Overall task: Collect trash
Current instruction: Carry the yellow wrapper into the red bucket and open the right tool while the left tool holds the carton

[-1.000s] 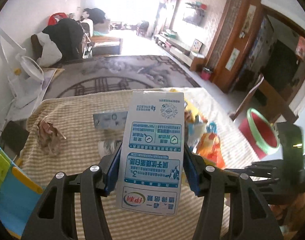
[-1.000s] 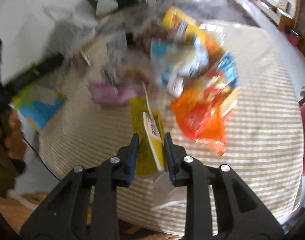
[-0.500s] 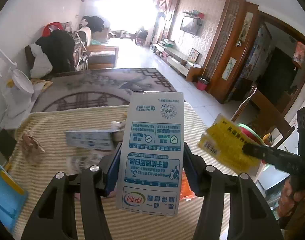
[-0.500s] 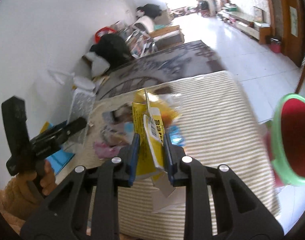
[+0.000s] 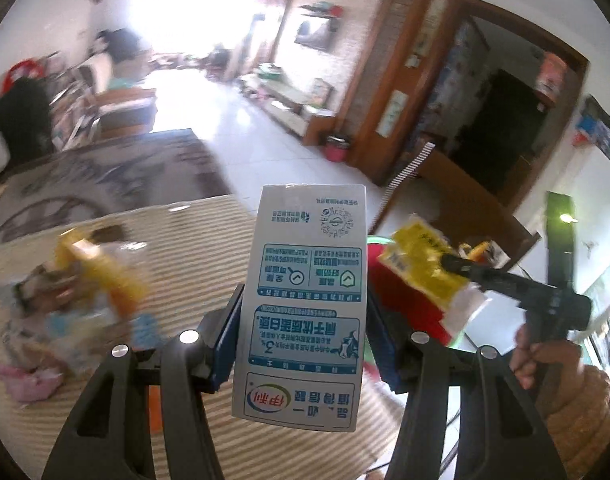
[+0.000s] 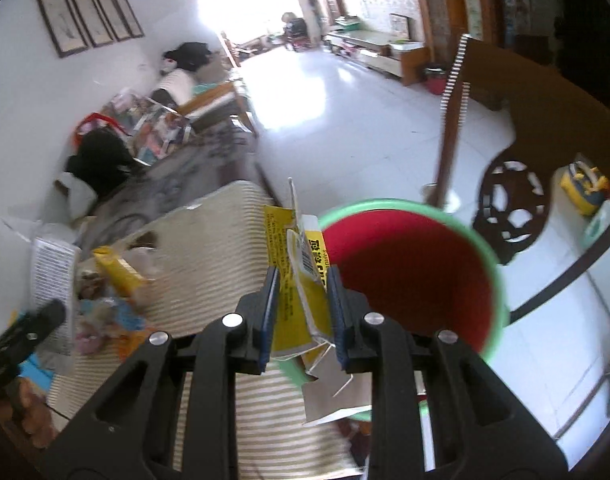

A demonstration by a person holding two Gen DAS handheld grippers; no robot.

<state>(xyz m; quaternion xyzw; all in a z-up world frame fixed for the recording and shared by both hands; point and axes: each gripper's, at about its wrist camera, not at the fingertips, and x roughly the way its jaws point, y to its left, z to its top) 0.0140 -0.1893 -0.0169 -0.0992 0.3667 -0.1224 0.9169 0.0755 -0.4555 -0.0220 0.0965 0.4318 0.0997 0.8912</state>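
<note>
My left gripper (image 5: 305, 340) is shut on a white and blue milk carton (image 5: 305, 280), held upright over the right end of the striped table (image 5: 193, 240). My right gripper (image 6: 303, 312) holds a yellow packet (image 6: 301, 276) at the near rim of the red bin with a green rim (image 6: 389, 204). Its jaws are opening, and the packet still stands between the pads. In the left wrist view the right gripper (image 5: 449, 264) with the yellow packet (image 5: 417, 260) hangs over the bin (image 5: 389, 292). A blurred pile of wrappers (image 5: 85, 280) lies on the table.
The bin stands on the white tiled floor just off the table's right end. A dark carved wooden piece of furniture (image 6: 525, 140) is behind it, with a yellow toy (image 6: 585, 184) underneath. A hand (image 5: 545, 360) grips the right tool. The left gripper (image 6: 33, 328) and wrappers (image 6: 105, 292) show at left.
Both grippers swung right, from over the wrapper pile to the table's right end and the bin. The right jaws stand a little wider around the yellow packet.
</note>
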